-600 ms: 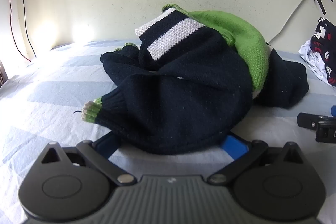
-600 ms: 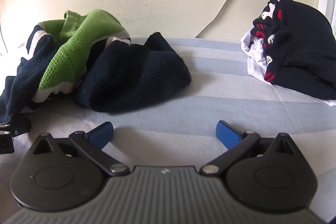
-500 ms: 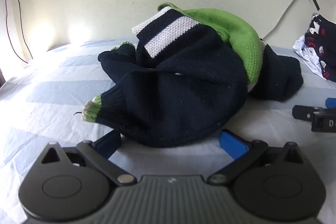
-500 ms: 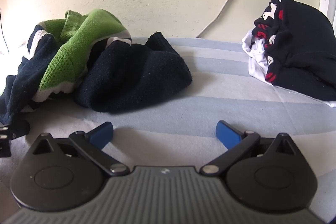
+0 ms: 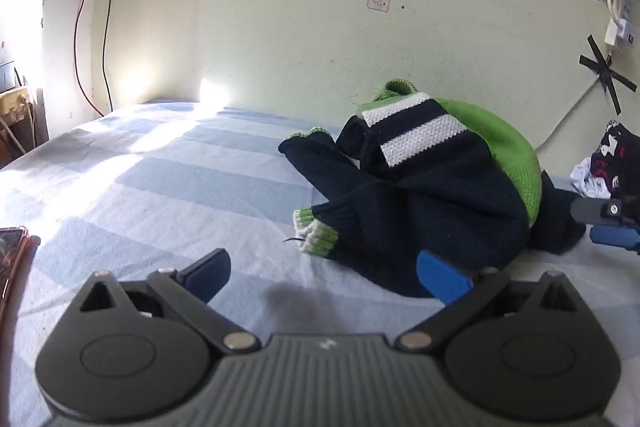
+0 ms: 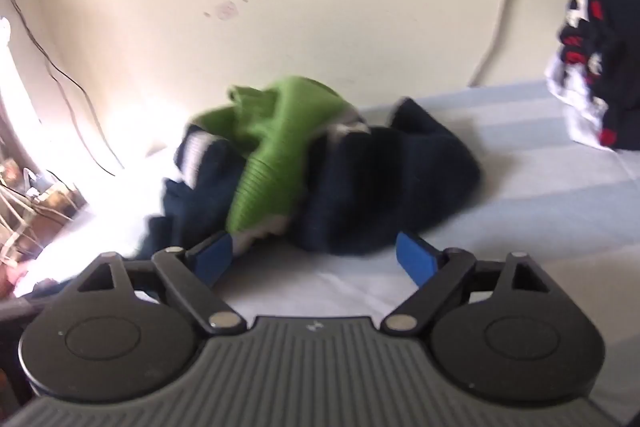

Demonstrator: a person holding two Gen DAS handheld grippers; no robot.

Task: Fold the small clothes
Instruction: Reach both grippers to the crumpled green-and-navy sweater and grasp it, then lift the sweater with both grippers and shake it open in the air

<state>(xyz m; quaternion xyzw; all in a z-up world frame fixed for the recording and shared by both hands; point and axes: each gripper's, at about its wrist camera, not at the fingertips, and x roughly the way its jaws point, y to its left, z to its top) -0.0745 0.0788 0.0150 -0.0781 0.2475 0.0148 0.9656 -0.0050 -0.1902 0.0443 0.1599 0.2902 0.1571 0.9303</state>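
Note:
A crumpled navy knit sweater point(image 5: 432, 195) with a green panel and white stripes lies bunched on the striped bedsheet point(image 5: 160, 187). A striped cuff point(image 5: 314, 233) points toward me. My left gripper point(image 5: 324, 277) is open and empty, just in front of that cuff, with its right fingertip point(image 5: 440, 277) over the sweater's near edge. In the right wrist view the sweater point(image 6: 320, 171) is blurred. My right gripper point(image 6: 316, 257) is open and empty, close to the sweater's front edge. It also shows at the right edge of the left wrist view point(image 5: 608, 227).
A pile of dark clothes with red and white print point(image 6: 600, 67) sits at the right by the wall, also seen in the left wrist view point(image 5: 612, 163). Cables hang on the wall point(image 5: 92, 27). A phone's edge point(image 5: 10, 259) lies at the left. Clutter point(image 6: 24, 207) stands past the bed's left side.
The left gripper has pulled back and swung left, so the sweater now lies to its right. The right gripper has moved left toward the sweater, now centred on it.

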